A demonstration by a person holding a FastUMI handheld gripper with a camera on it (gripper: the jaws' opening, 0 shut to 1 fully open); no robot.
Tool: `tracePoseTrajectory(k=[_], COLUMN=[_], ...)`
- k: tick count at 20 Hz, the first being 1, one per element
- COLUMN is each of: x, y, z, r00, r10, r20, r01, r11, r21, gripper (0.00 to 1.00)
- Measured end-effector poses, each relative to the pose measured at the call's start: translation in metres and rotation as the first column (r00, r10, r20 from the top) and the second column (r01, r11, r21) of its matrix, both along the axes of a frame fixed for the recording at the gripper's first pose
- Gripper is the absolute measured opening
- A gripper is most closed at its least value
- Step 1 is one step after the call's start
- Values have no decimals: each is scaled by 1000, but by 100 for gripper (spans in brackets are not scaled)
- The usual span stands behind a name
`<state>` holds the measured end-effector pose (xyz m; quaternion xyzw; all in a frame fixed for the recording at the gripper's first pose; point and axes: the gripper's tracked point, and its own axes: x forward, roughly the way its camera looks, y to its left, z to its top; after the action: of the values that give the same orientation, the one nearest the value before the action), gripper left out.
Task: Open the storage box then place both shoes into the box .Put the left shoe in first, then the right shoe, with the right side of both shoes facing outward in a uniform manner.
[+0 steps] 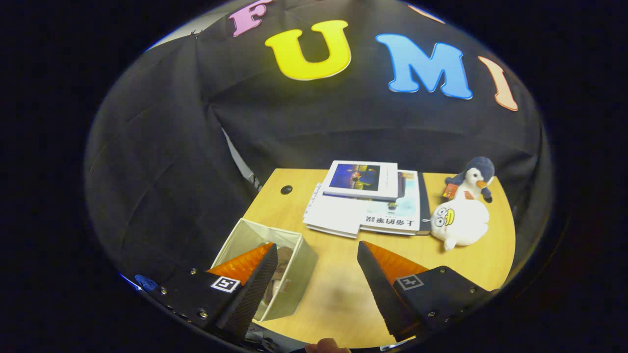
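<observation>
- Storage box [294, 274]: a pale fabric box stands on the wooden table [338, 294] at its near left corner, top open, no lid visible on it; the left finger overlaps its opening
- Box contents: a brownish item lies inside, partly hidden behind the left finger; it may be a shoe, but this cannot be confirmed, nor can its count or facing
- Gripper [316, 255]: raised above the table, fingers spread wide apart and holding nothing; bare tabletop shows between them
- Stack of books [365, 203]: lies flat beyond the fingers, well apart from the box
- White plush toy [461, 223]: lies just right of the books, with a penguin plush [473, 179] close behind it at the far right corner
- Step in hand (judgement): the opening step looks complete; shoe placement is either under way or finished
- Next move (judgement): locate any shoe left outside the box, approach with fingers kept spread, close on it, and lower it into the box with its right side outward, matching its partner
</observation>
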<state>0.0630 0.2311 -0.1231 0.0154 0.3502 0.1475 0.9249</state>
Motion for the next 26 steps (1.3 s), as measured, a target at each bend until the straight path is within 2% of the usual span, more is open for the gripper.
tracePoseTrajectory(k=[2, 4, 8, 10, 13, 20, 24, 26], x=[2, 1, -5, -11, -18, -28, -24, -21], y=[-25, -49, -91, -111, -131, -159, -175, -182], z=[20, 45, 89, 99, 106, 106, 101, 95], r00=[994, 970, 881, 838, 805, 777, 787, 802], r10=[-41, -92, -181, -213, -250, -300, -296, -289], r20=[100, 223, 437, 503, 537, 553, 541, 522], r01=[41, 92, 167, 199, 239, 305, 299, 286], r11=[999, 996, 983, 977, 967, 948, 950, 954], r21=[0, 7, 70, 83, 92, 87, 85, 89], gripper=[100, 100, 100, 99, 99, 99, 100, 100])
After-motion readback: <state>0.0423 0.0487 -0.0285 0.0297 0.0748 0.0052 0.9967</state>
